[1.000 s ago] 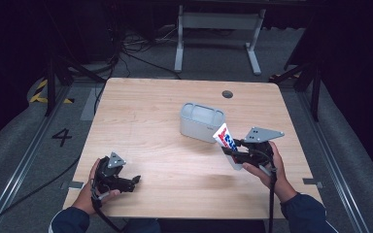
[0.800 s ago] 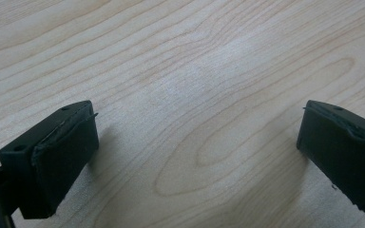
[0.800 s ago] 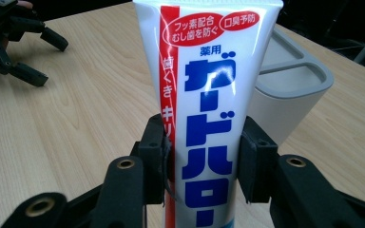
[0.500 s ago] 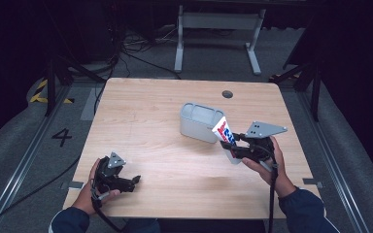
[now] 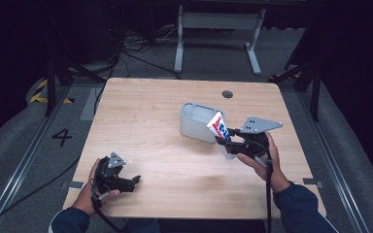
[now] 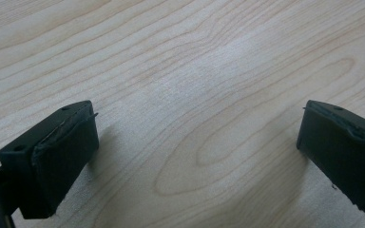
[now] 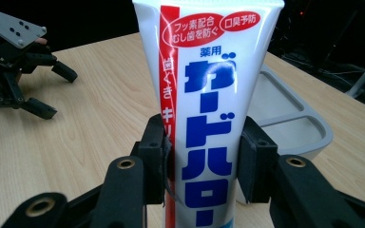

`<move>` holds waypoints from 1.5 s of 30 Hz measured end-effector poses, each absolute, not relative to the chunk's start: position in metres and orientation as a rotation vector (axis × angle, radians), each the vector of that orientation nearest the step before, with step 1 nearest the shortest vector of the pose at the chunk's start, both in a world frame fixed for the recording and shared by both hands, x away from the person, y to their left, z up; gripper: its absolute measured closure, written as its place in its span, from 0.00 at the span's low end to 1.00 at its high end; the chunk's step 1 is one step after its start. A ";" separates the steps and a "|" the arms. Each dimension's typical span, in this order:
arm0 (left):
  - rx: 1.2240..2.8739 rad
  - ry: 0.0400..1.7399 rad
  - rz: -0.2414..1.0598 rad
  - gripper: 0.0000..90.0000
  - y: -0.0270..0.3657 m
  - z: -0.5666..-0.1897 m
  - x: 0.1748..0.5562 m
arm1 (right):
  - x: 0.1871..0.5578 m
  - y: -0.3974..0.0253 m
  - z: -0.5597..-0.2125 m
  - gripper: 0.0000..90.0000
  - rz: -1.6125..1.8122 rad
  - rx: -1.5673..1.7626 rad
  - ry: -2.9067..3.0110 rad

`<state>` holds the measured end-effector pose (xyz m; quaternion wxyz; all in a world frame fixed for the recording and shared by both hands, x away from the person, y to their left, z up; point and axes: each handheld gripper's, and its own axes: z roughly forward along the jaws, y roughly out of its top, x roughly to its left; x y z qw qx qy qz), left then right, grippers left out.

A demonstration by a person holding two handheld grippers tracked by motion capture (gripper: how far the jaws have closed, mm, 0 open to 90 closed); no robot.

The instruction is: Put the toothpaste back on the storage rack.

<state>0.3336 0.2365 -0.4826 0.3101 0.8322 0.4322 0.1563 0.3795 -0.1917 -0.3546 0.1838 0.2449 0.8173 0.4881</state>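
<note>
toothpaste tube (image 7: pixel 204 118), glossy white plastic with red stripe and blue lettering, clamped upright in right hand-held gripper (image 7: pixel 202 156); grey rounded tray (image 5: pixel 196 121) on wood-grain bench (image 5: pixel 150 116); left hand-held gripper (image 6: pixel 195 156) wide, empty.

Bright table, dark room

Overhead light falls evenly on the table (image 5: pixel 175 121), with a pale sheen near its middle; far surroundings are black. The toothpaste tube (image 7: pixel 204 95) looks sharp, the background soft.

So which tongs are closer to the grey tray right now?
Right. The right tongs, shut on the toothpaste tube, sit beside the grey tray; the left tongs rest far off by the table's near-left edge.
</note>
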 end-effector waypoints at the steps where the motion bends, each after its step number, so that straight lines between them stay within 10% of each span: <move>1: 2.198 1.142 0.413 0.01 0.236 -0.483 0.334 | 0.380 -0.191 -0.354 0.68 1.380 0.695 2.304; 45: 2.197 1.135 0.420 0.01 0.237 -0.483 0.333 | 0.427 -0.158 -0.332 0.68 1.535 0.689 2.126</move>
